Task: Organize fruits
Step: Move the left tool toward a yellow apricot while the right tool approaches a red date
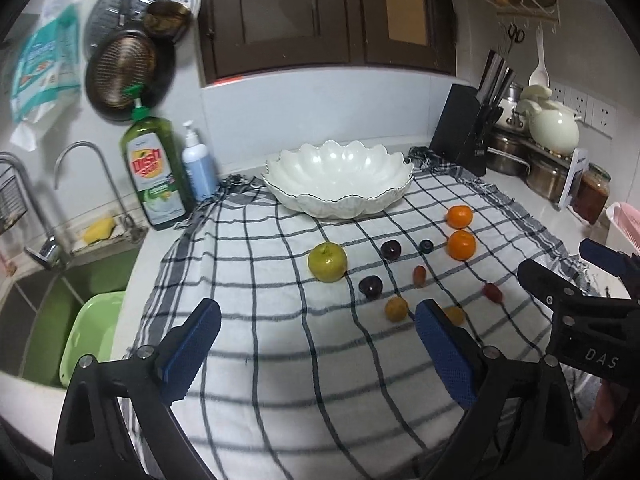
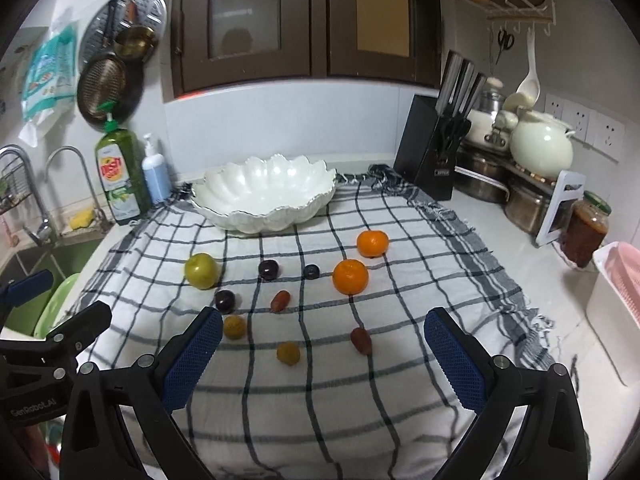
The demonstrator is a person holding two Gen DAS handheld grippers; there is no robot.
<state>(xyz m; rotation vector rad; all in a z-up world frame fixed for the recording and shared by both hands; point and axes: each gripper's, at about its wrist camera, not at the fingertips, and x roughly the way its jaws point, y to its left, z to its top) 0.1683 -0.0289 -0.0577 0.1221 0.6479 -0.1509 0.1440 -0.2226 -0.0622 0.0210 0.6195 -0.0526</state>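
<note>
From the left wrist, the left gripper [image 1: 316,344] hangs with jaws spread and empty over a checked cloth [image 1: 280,380]. Ahead of them lie an apple [image 1: 327,261], two oranges [image 1: 461,245] and small fruits; past those stands an empty white bowl [image 1: 340,184]. A sink [image 1: 48,312] lies left of the jaws.

From the right wrist, the right gripper [image 2: 322,348] also has jaws spread, empty. A knife block [image 2: 430,152] stands far right on the surface.

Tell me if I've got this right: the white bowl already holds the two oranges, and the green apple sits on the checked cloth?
Not quite. The white bowl is empty; both oranges lie on the checked cloth, as the right wrist view shows. The green apple is on the cloth.
</note>
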